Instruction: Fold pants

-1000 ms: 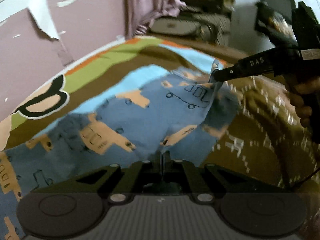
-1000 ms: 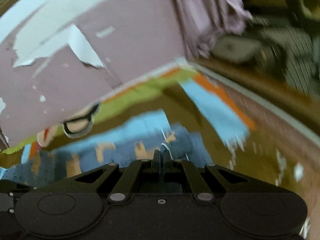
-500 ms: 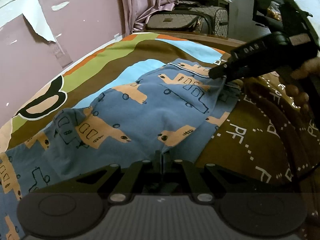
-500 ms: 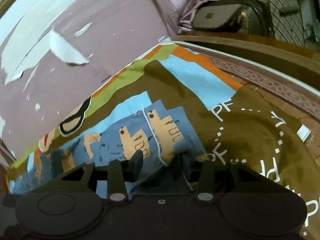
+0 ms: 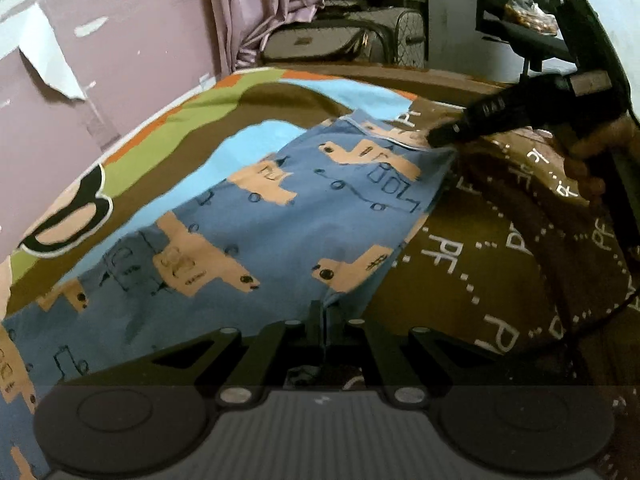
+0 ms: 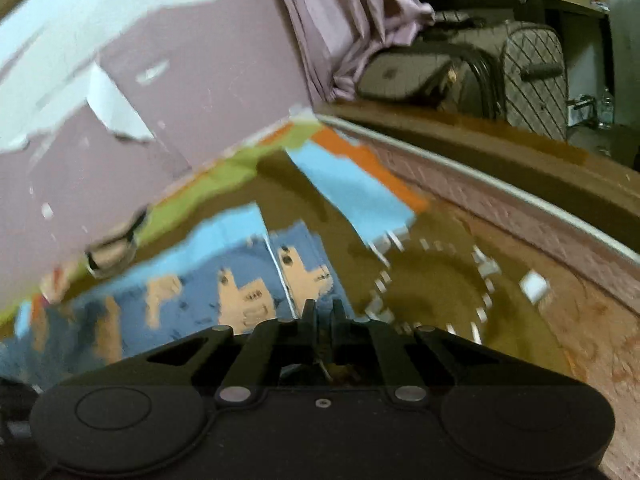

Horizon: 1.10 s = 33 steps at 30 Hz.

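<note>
- The pants [image 5: 280, 216] were soft matt blue cloth printed with tan shapes.
- The bedspread [image 5: 500, 280] was matt brown woven cloth.
- The left gripper [image 5: 320, 314] was matt black plastic, ribbed at its base.
- The wall [image 6: 200, 80] showed peeling mauve paint.
- The curtain [image 6: 348, 20] was faintly glossy cloth.

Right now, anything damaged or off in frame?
Yes: the mauve wall behind the bed has paint peeling, a loose white flap curling away. The pants lie flat on the bedspread; nothing spilled.
</note>
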Available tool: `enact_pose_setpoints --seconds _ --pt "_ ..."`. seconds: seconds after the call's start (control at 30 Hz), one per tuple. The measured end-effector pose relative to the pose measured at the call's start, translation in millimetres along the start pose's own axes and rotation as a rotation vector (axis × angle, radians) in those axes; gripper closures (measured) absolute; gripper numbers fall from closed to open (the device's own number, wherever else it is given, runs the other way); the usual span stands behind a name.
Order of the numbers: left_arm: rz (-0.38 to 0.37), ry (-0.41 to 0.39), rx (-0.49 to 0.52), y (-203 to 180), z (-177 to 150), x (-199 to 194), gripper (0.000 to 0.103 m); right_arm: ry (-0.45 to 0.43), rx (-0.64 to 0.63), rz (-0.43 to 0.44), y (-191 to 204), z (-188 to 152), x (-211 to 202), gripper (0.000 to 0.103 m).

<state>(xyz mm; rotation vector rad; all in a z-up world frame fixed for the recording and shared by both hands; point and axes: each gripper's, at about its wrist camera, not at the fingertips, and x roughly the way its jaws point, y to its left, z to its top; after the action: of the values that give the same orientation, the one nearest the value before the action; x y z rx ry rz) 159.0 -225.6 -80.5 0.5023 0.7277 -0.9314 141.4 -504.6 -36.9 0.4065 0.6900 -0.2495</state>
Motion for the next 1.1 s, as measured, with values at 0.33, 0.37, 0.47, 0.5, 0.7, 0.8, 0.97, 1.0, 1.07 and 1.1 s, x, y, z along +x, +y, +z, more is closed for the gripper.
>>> enact_pose_setpoints --seconds 0.33,0.37,0.47,0.5,0.7,0.8,0.97,1.0,1.07,1.1 --pt "-0.07 0.036 -0.079 28 2 -16 0.054 -0.069 -0.22 -0.001 12 12 -4 0.043" --pt "-0.07 0.052 -0.064 33 2 -21 0.052 -0.08 -0.265 -0.001 17 15 -4 0.039" --pt "0.008 0.133 -0.02 60 3 -45 0.041 -0.072 -0.424 0.082 38 23 6 0.026" --pt "0.046 0.165 -0.019 72 3 -52 0.041 -0.063 -0.479 0.112 49 24 11 0.022" --pt "0.255 0.148 -0.215 176 -1 -88 0.032 0.022 -0.723 0.439 128 43 52 0.021" --pt "0.213 0.11 -0.284 223 -7 -70 0.034 0.11 -0.794 0.611 174 55 78 0.024" --pt "0.14 0.153 -0.323 256 -11 -36 0.04 0.239 -0.934 0.755 240 57 113 0.031" --pt "0.142 0.169 -0.332 259 -12 -32 0.043 0.257 -0.949 0.773 249 56 119 0.034" --pt "0.13 0.194 -0.342 267 -16 -25 0.052 0.289 -0.963 0.796 262 53 129 0.041" --pt "0.125 0.197 -0.349 271 -17 -24 0.059 0.295 -0.97 0.798 267 50 133 0.047"
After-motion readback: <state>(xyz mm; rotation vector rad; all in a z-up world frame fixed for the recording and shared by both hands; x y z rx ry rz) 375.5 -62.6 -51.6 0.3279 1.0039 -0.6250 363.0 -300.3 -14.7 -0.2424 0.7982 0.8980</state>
